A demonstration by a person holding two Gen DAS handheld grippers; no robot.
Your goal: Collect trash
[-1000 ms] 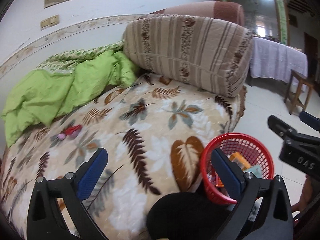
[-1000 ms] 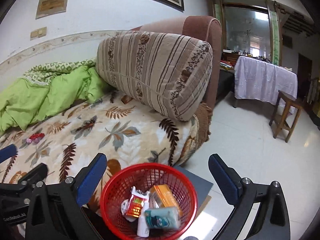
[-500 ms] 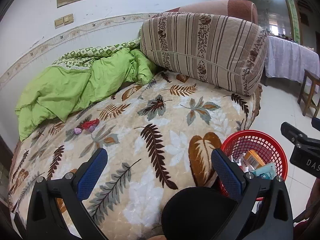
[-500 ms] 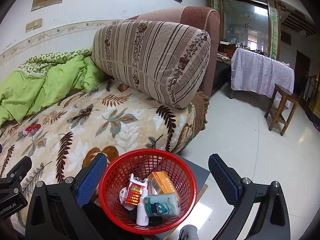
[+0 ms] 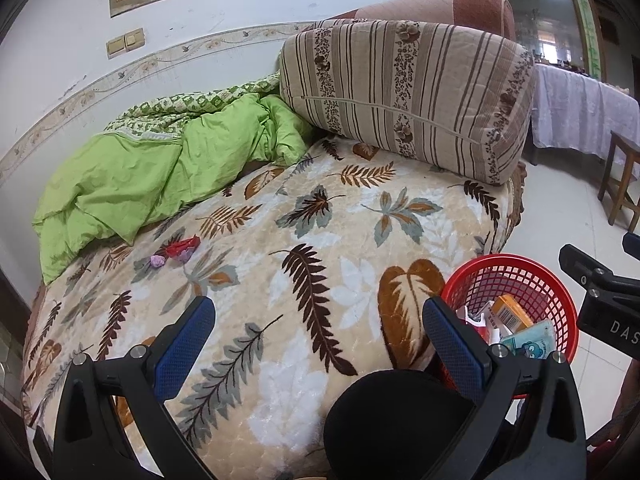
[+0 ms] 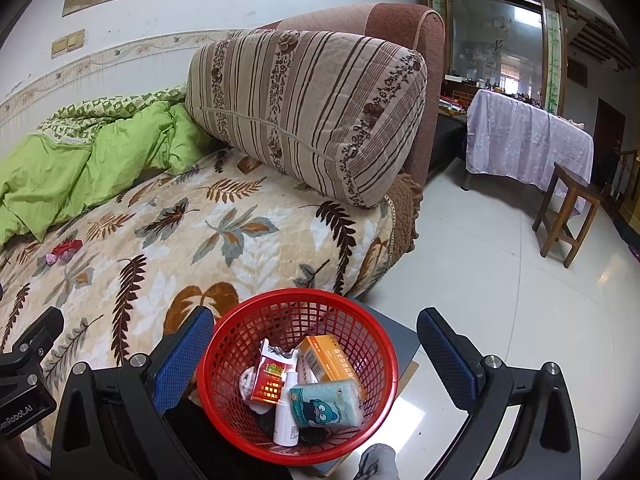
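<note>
My left gripper (image 5: 316, 344) is spread apart, holding nothing, above the near edge of the bed (image 5: 280, 280). My right gripper (image 6: 316, 356) is likewise apart and empty, over the red basket (image 6: 298, 308) just off the bed's near right corner. Red wrapper (image 5: 182, 246) and purple scrap (image 5: 157, 261) lie near the bed's left edge, beside the green quilt (image 5: 140, 176).
</note>
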